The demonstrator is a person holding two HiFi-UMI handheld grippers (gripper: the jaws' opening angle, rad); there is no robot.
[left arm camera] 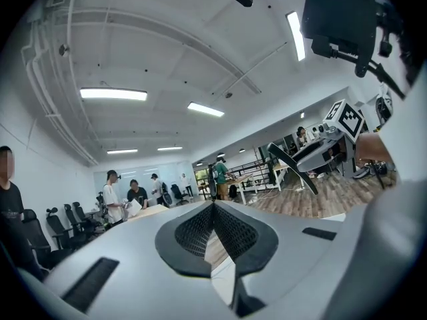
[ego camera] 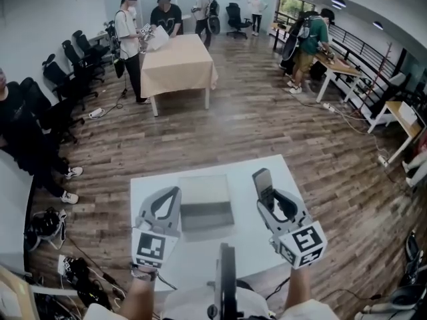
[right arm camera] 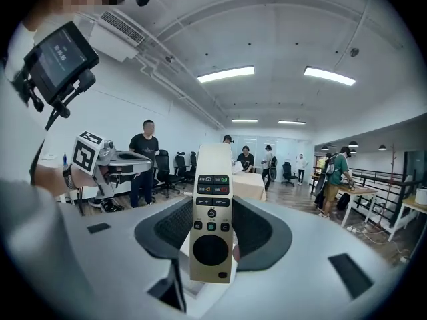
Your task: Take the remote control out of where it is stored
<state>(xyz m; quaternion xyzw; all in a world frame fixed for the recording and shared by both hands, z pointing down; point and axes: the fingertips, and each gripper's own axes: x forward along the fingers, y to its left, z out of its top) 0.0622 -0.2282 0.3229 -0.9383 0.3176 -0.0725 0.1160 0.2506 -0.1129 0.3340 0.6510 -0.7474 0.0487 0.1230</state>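
Now the right gripper (ego camera: 267,197) has its jaws clamped on the upright remote control (right arm camera: 212,212); the left gripper (ego camera: 172,193) has its jaws closed and empty, left of the grey box (ego camera: 205,202).

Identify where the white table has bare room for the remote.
Bare: the white table strip from the grey box to the far edge, and the near strip before the box. Crowded: beside it, under the left gripper and right gripper holding the remote.

No readable text, remote control (right arm camera: 211,213) button marks too small, mounted screen (right arm camera: 60,53) print blurred
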